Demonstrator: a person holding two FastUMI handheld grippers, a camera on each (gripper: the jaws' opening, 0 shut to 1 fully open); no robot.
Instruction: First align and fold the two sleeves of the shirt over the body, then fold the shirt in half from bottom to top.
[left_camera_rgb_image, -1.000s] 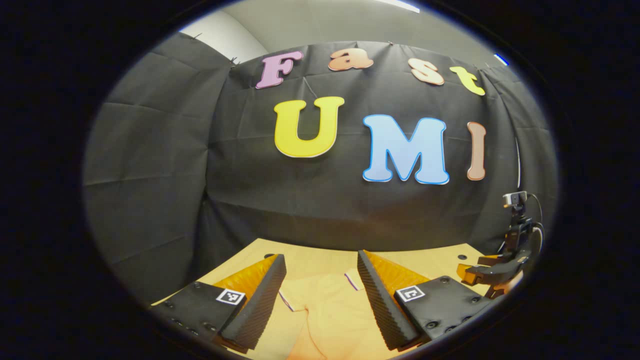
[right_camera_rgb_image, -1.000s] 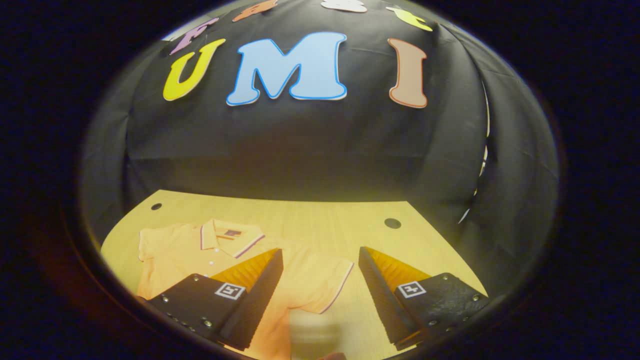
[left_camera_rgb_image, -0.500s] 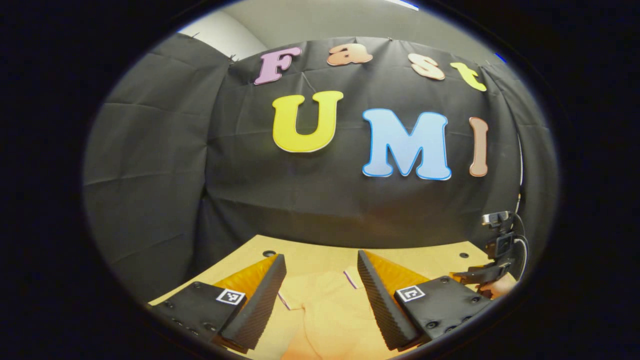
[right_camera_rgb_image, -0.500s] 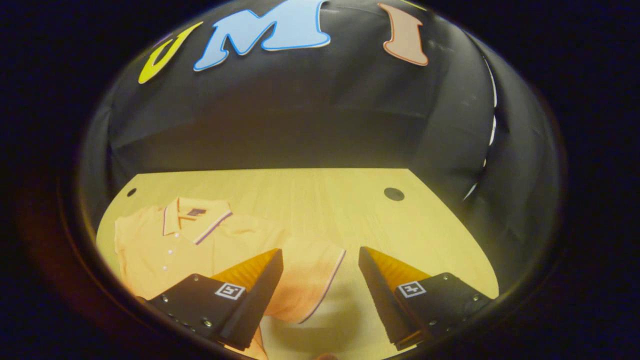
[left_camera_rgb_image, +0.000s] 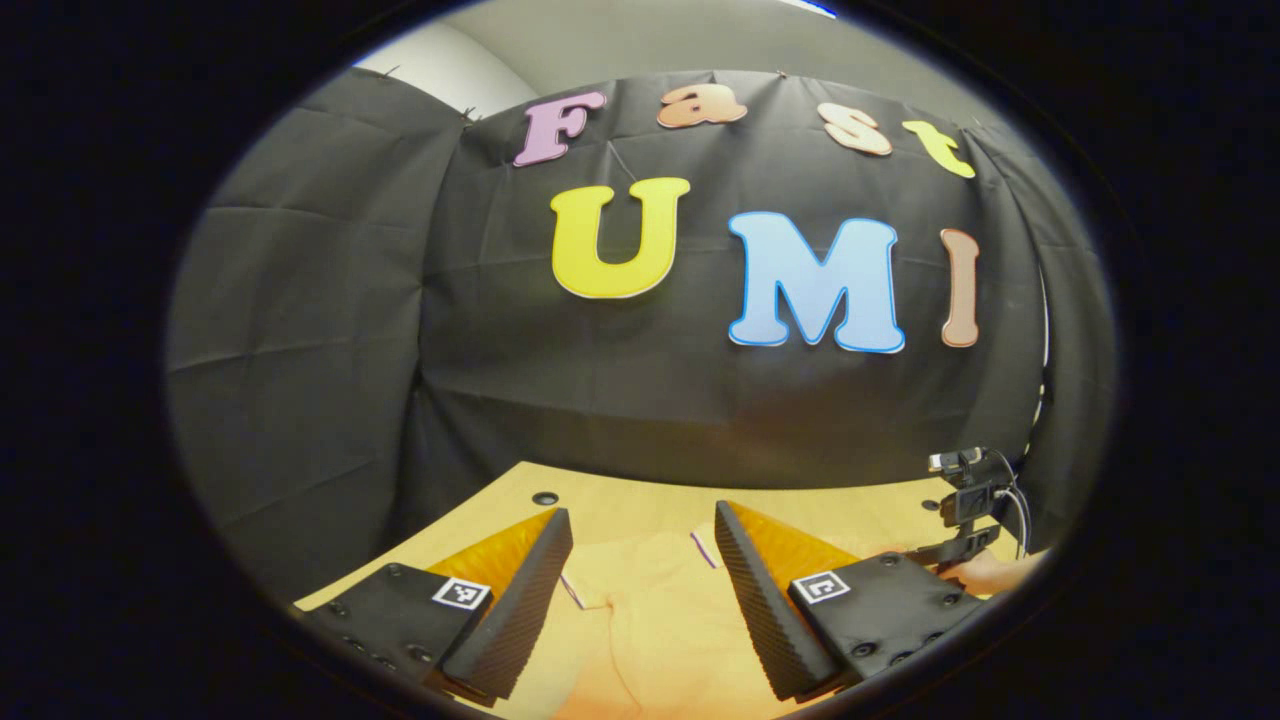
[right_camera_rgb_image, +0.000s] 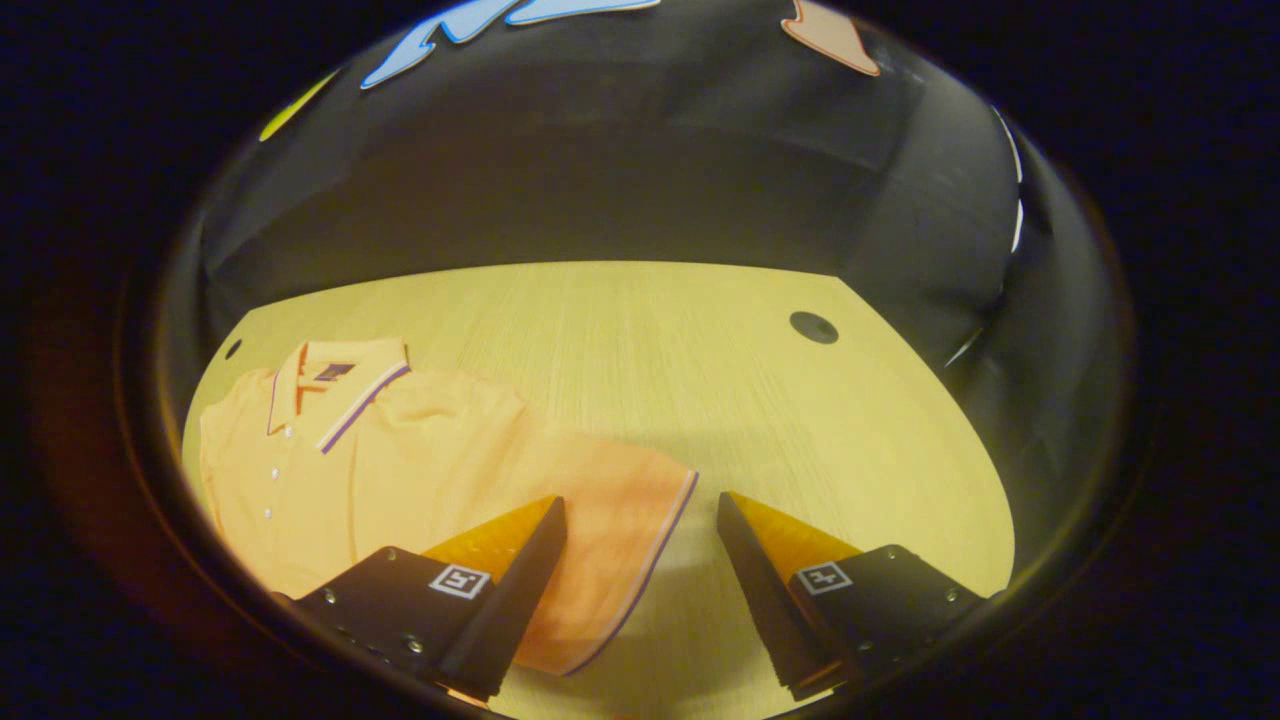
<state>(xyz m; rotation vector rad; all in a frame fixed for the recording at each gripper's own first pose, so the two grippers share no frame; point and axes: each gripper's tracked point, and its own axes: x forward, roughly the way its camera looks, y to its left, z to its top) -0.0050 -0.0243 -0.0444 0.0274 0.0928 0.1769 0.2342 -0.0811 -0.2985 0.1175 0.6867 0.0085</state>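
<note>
Both grippers hang over a light wooden table (right_camera_rgb_image: 720, 360) with their jaws spread wide and nothing between them. One orange short-sleeved polo shirt (right_camera_rgb_image: 400, 450) with a striped collar lies flat on it, unfolded. The right gripper (right_camera_rgb_image: 640, 590) sits just above the striped cuff of one sleeve (right_camera_rgb_image: 610, 540). The left gripper (left_camera_rgb_image: 640, 590) hovers above the shirt's collar end (left_camera_rgb_image: 650, 610).

Matt cloth shirt (right_camera_rgb_image: 400, 450) (soft knit); smooth pale wood-grain table (right_camera_rgb_image: 700, 350).
</note>
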